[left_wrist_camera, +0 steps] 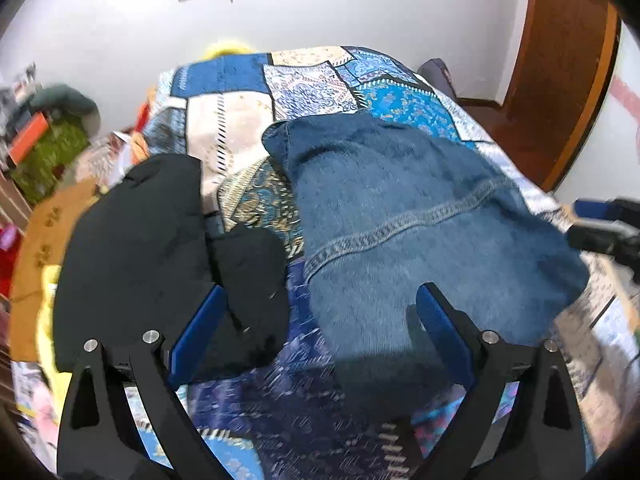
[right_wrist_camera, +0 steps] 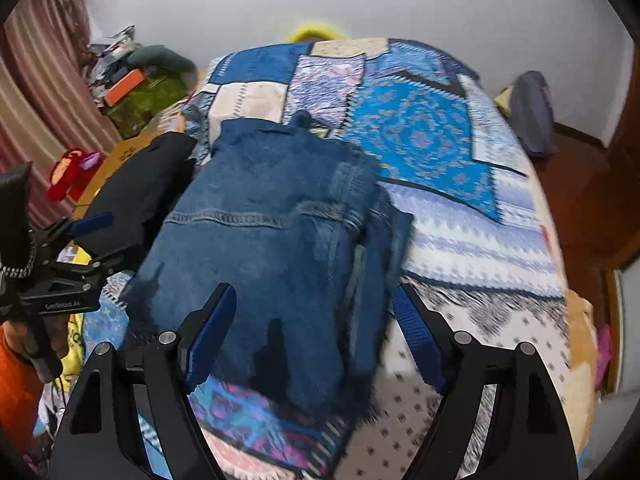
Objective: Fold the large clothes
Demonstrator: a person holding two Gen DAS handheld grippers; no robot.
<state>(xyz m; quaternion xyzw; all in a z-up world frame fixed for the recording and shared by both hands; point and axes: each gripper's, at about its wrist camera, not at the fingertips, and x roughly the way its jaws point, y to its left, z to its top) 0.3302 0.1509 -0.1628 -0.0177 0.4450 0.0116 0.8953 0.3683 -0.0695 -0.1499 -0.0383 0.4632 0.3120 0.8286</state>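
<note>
The folded blue denim garment [right_wrist_camera: 276, 216] lies on the patchwork bedspread [right_wrist_camera: 472, 240], directly ahead of my right tongs [right_wrist_camera: 314, 328], jaws spread and empty. My left tongs [left_wrist_camera: 320, 320] are spread, empty, beside a folded black garment [left_wrist_camera: 136, 248].

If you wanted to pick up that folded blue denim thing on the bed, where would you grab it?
Probably the near edge of the denim garment, coming from the bed's foot. In the right wrist view the folded layers end there, between the open right gripper pads, so both layers could be pinched. Its left side crowds the black garment.
</note>
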